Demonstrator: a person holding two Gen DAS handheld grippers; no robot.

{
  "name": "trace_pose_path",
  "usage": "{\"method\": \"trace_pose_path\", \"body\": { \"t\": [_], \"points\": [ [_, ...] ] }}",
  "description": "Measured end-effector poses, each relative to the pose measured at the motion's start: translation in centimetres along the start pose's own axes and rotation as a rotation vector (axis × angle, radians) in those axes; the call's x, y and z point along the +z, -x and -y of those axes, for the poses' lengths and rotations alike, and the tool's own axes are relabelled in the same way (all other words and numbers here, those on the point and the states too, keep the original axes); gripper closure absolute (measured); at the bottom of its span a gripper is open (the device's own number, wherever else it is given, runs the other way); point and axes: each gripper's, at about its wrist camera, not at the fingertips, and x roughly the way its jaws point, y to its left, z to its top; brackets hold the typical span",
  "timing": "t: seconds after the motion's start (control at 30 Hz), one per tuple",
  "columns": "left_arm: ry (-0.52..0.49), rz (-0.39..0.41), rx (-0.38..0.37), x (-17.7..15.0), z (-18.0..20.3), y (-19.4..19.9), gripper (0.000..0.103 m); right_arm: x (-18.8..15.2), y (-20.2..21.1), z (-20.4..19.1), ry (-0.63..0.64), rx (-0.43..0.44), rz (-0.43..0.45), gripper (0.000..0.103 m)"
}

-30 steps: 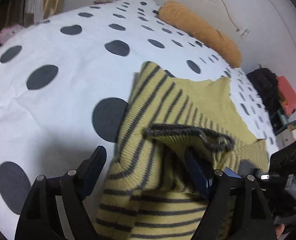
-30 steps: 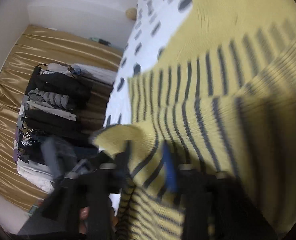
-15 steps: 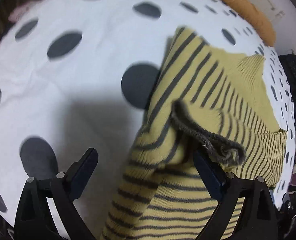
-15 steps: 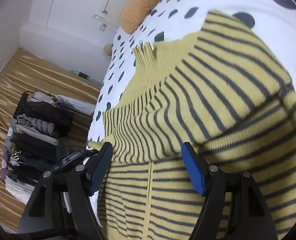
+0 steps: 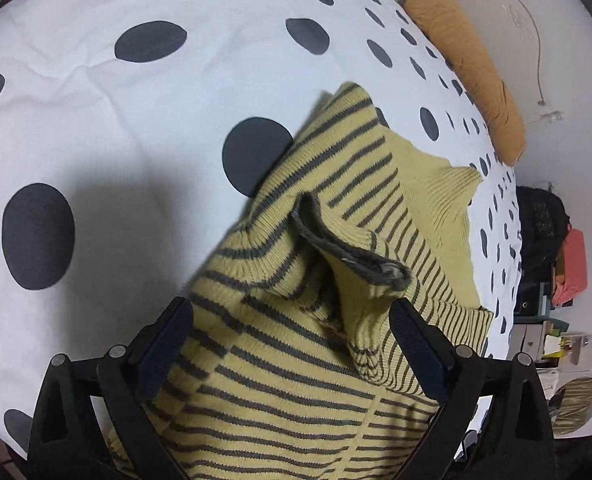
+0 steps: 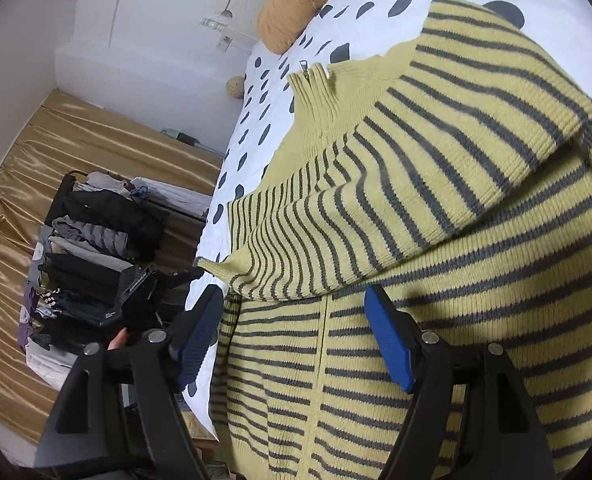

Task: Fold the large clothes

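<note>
Striped yellow sweater (image 5: 336,360) sprawled on the dotted bed cover (image 5: 96,100), long axis running from both tongs toward the orange bolster (image 5: 468,68). Left tongs (image 5: 292,344) spread wide and opening, straddling a raised sleeve cuff (image 5: 348,248) without pinching it; nearer to that cuff than the right. Right tongs (image 6: 292,340) opening, folded sleeve edge just ahead, nothing clamped. Collar (image 6: 316,92) plain only from the right wrist; cuff's grey trim only from the left.
</note>
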Motion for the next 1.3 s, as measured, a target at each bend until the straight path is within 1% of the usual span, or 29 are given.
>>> {"method": "trace_pose_path", "body": {
  "t": [0.03,0.07,0.1,0.17,0.2,0.23,0.27,0.33,0.37,0.4,0.43,0.47,0.57,0.63,0.7,0.73,0.8,0.83,0.9,0.93,0.97,1.03,1.07,1.1,1.13,1.17,1.2,1.23,1.3],
  "points": [
    [0.018,-0.009,-0.006,-0.2,0.0,-0.1,0.004,-0.1,-0.1,0.1,-0.001,0.002,-0.003,0.029],
    [0.031,-0.008,-0.035,-0.4,0.2,-0.1,0.003,-0.1,-0.1,0.1,-0.007,0.006,-0.006,0.029],
    [0.025,-0.006,-0.043,0.0,0.6,-0.4,0.001,-0.1,-0.1,0.1,-0.013,0.012,-0.005,0.029],
    [-0.01,0.0,0.012,0.1,2.1,-1.4,0.001,-0.2,0.0,0.1,-0.017,0.022,-0.009,0.029],
    [-0.023,-0.005,0.025,0.3,2.6,-2.1,0.001,-0.3,0.1,0.0,-0.016,0.021,-0.007,0.029],
    [-0.029,-0.021,0.033,0.7,2.9,-3.0,0.002,-0.4,0.2,0.0,-0.012,0.022,-0.003,0.029],
    [-0.021,-0.034,0.04,0.8,2.7,-3.6,0.007,-0.4,0.4,-0.1,-0.01,0.022,-0.001,0.029],
    [-0.02,0.01,0.073,0.6,1.8,-3.6,0.031,-0.5,0.8,-0.1,-0.013,0.016,0.007,0.029],
    [-0.029,0.04,0.09,0.5,1.3,-3.1,0.059,-0.5,1.0,-0.1,-0.009,0.014,0.012,0.029],
    [-0.03,0.062,0.089,0.3,0.7,-2.4,0.087,-0.5,1.1,-0.1,-0.009,0.01,0.016,0.029],
    [-0.03,0.071,0.04,0.0,-0.1,-1.5,0.094,-0.6,1.2,0.0,-0.011,0.003,0.02,0.029],
    [-0.037,0.069,0.022,-0.2,-0.4,-1.1,0.098,-0.6,1.2,0.0,-0.013,-0.001,0.023,0.029],
    [-0.103,0.085,0.022,-1.1,0.6,-0.1,0.098,-0.6,0.9,0.3,-0.028,0.008,0.021,0.029],
    [-0.153,0.106,-0.003,-1.8,2.1,0.7,0.099,-0.7,0.6,0.3,-0.034,0.012,0.019,0.029],
    [-0.202,0.129,-0.006,-1.8,3.6,0.9,0.099,-0.8,0.3,0.2,-0.037,0.012,0.016,0.029],
    [-0.206,0.123,-0.001,-1.5,4.0,0.6,0.099,-0.9,0.2,0.2,-0.039,0.012,0.016,0.029],
    [-0.172,0.108,0.009,-0.5,3.5,-0.4,0.099,-1.0,0.1,0.2,-0.046,0.013,0.008,0.029],
    [-0.169,0.1,0.027,-0.1,3.4,-1.1,0.099,-1.1,0.2,0.2,-0.046,0.013,0.009,0.029],
    [-0.16,0.084,0.036,0.6,2.1,-2.3,0.099,-1.0,0.4,0.0,-0.03,-0.002,0.01,0.029],
    [-0.155,0.087,0.001,0.8,1.4,-2.6,0.099,-0.9,0.5,0.0,-0.025,-0.012,0.014,0.029],
    [-0.157,0.106,-0.059,1.0,1.0,-2.4,0.099,-0.8,0.8,0.0,-0.019,-0.025,0.024,0.029],
    [-0.188,0.159,-0.112,1.2,1.2,-1.1,0.099,-0.5,1.2,-0.1,-0.007,-0.04,0.04,0.029],
    [-0.229,0.195,-0.162,1.5,2.1,0.0,0.099,-0.3,1.5,-0.1,-0.003,-0.05,0.053,0.029],
    [-0.281,0.226,-0.175,1.7,3.4,1.0,0.099,-0.1,1.6,-0.1,-0.003,-0.055,0.061,0.029],
    [-0.345,0.275,-0.192,2.0,5.1,2.4,0.099,0.0,1.7,-0.1,-0.005,-0.058,0.067,0.029],
    [-0.385,0.305,-0.21,2.1,6.1,3.2,0.099,0.2,1.7,-0.2,-0.008,-0.059,0.074,0.029],
    [-0.438,0.346,-0.245,2.4,7.4,4.5,0.099,0.4,1.6,-0.2,-0.009,-0.059,0.078,0.029],
    [-0.478,0.371,-0.274,2.7,8.5,5.2,0.099,0.5,1.6,-0.3,-0.008,-0.061,0.084,0.029],
    [-0.515,0.393,-0.331,3.3,9.4,5.7,0.099,0.7,1.5,-0.7,0.006,-0.076,0.099,0.029]
  ]
}}
